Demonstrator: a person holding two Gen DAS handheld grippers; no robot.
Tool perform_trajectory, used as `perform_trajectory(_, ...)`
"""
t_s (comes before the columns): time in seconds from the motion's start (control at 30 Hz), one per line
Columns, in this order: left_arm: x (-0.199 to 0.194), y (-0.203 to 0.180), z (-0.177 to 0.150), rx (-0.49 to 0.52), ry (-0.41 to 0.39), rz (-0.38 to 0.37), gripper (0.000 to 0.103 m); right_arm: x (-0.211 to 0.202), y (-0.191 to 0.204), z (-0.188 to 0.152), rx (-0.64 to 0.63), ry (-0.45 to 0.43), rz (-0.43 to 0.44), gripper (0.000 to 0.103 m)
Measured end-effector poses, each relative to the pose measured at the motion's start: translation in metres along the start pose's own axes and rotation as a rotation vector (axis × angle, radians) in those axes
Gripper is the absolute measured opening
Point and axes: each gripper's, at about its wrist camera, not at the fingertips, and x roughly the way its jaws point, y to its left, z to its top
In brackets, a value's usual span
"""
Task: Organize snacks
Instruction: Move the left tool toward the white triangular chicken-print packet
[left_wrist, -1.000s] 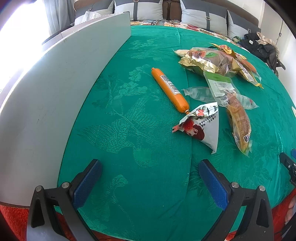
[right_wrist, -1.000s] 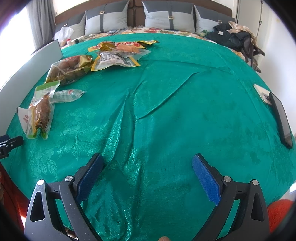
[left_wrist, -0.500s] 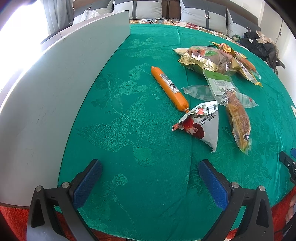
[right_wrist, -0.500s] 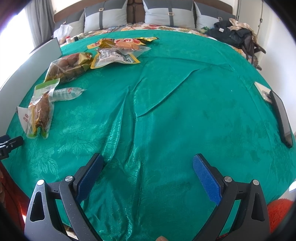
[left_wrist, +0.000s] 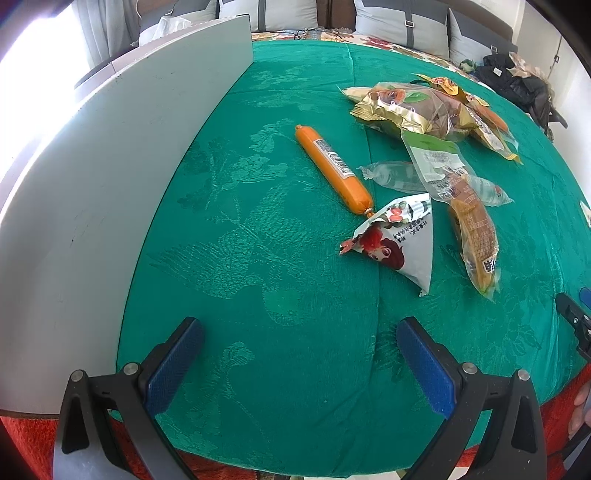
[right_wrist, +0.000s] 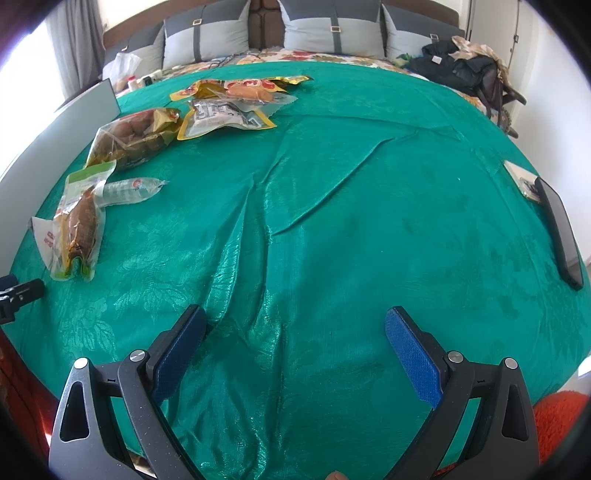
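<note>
While both jaws stand spread wide with nothing between them, the left tool (left_wrist: 299, 362) hangs over the near edge of the green bedspread (left_wrist: 258, 229). Just ahead lies a triangular snack packet (left_wrist: 400, 245), its tip touching an orange sausage (left_wrist: 332, 168). Beside those, a long brown snack in clear wrap (left_wrist: 474, 236) lies across a clear tube (left_wrist: 395, 176). The right tool (right_wrist: 295, 350), equally agape, hovers over bare, wrinkled cloth, well apart from the gold bags (right_wrist: 129, 136) farther back.
</note>
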Motion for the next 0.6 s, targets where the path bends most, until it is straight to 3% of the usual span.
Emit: perform_trajectory(0.6, -0.0014, 0.0001, -0.0018, 0.003, -0.005, -0.001, 0.103, -0.0007, -0.0003, -0.0002, 0.0, -0.002, -0.001, 0.099)
